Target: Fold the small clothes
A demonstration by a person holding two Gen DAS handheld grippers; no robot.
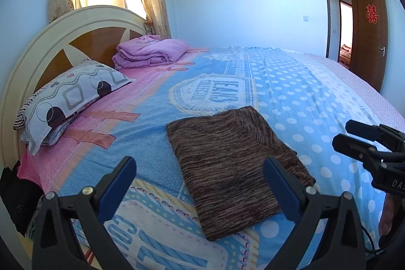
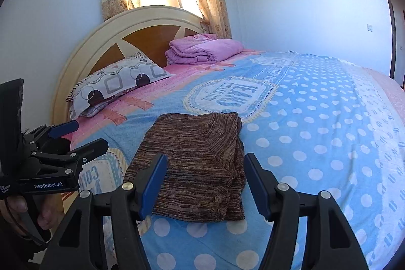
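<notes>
Both grippers are held open and empty above the bed.
The left gripper (image 1: 200, 166) and right gripper (image 2: 205, 163) frame the folded brown garment (image 1: 233, 163) at lower centre, untouched.

Free: I see open bed (image 1: 291, 98) surface right of and behind the folded brown garment (image 1: 235, 163), centre frame | Blocked: pillow (image 1: 73, 98) and purple quilt (image 1: 152, 49) upper left by the headboard (image 1: 63, 34) | Near: my other gripper (image 1: 340, 133) at right edge, jaws apart, clear of the garment.
</notes>
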